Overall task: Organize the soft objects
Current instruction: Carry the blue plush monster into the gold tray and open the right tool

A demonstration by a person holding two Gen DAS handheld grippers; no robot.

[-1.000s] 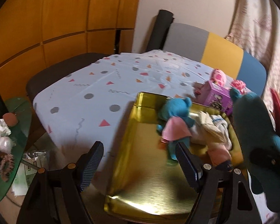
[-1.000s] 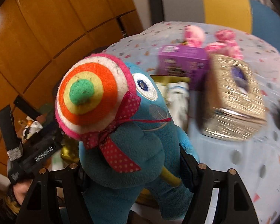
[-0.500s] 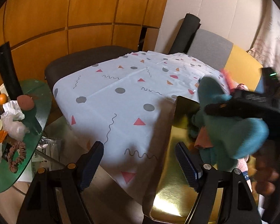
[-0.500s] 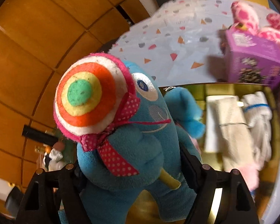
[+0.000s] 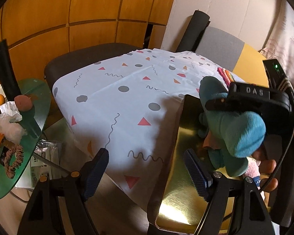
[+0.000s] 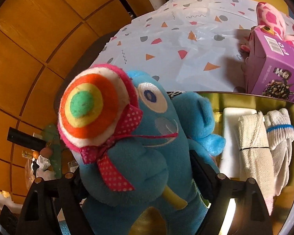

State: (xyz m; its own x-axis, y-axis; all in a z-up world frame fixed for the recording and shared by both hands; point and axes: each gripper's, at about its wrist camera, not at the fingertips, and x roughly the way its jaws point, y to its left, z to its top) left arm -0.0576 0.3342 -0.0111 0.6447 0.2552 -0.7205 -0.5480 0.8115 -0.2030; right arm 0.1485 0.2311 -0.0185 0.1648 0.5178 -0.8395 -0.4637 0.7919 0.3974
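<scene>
Right hand-held gripper [image 6: 135, 178] clamps the blue plush monster [image 6: 147, 156], upright, hovering over the gold tray [image 6: 245, 98], which lies directly below and ahead. Left hand-held gripper [image 5: 147, 168] hangs open, empty, beside.

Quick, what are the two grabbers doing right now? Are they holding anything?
Left gripper: open, holding nothing.
Right gripper: closed on the blue stuffed toy, over the gold tray.
</scene>
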